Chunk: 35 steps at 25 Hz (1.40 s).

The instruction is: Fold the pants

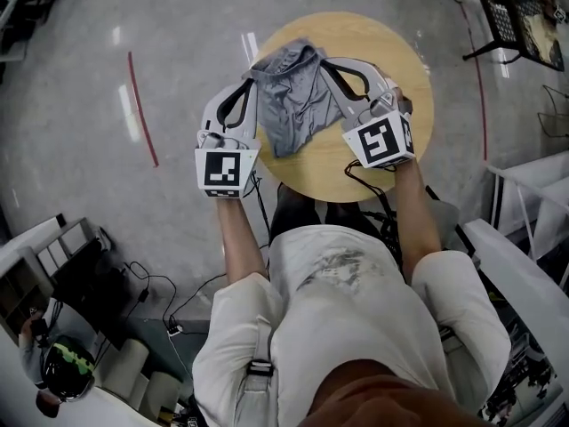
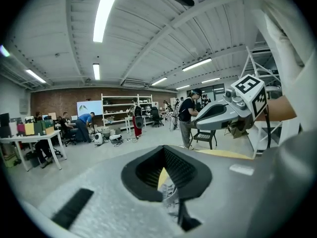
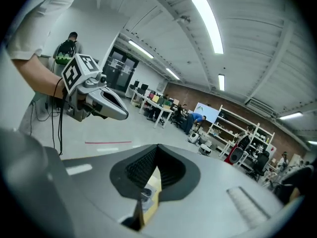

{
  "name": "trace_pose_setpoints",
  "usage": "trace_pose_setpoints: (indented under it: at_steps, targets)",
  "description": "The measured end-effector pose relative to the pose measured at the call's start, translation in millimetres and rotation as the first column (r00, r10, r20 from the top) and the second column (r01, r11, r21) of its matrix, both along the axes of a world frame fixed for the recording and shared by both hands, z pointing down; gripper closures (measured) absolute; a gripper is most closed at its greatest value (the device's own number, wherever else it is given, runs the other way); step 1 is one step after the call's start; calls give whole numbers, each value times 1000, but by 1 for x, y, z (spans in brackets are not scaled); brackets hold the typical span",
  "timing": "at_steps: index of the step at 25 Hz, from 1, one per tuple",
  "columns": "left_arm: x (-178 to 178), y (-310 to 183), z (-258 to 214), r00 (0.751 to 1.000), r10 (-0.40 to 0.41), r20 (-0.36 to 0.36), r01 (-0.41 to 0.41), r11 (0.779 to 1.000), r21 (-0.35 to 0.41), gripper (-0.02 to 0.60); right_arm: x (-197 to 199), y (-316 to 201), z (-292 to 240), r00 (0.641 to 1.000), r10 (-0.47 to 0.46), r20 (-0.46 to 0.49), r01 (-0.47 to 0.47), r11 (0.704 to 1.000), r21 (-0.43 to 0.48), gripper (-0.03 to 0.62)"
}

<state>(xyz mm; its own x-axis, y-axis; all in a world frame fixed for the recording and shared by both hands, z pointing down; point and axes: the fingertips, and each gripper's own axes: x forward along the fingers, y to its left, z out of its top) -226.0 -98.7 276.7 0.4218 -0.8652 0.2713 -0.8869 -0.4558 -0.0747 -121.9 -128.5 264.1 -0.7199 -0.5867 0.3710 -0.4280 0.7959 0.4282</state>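
Grey pants hang bunched between my two grippers above the round wooden table. My left gripper pinches the cloth's left top edge, its jaws together. At the right top edge my right gripper is likewise shut on the cloth. In the left gripper view the jaws meet, with a scrap of grey cloth showing in the gap below them, and the right gripper floats at the right. The right gripper view shows its jaws closed with cloth under them, and the left gripper at the left.
A person's torso and arms fill the lower head view. A red line marks the floor left of the table. A black rack stands at the top right, white furniture at the right. Cables lie below left. Several people work at desks far off.
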Motion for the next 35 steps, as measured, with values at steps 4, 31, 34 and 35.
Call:
trace_pose_setpoints:
  at_steps: [4, 31, 34, 35]
  targets:
    - [10, 17, -38, 1000, -5, -17, 6, 998, 55, 574, 10, 20, -35, 998, -7, 59, 7, 1000, 12, 586]
    - [58, 120, -105, 994, -10, -110, 26, 989, 143, 574, 51, 119, -88, 935, -14, 353, 56, 992, -110, 588]
    - [58, 120, -108, 992, -11, -125, 31, 986, 161, 574, 52, 120, -90, 936, -13, 353, 53, 993, -105, 588]
    - [58, 120, -108, 992, -10, -124, 30, 986, 162, 574, 52, 119, -90, 936, -13, 352, 53, 993, -104, 588]
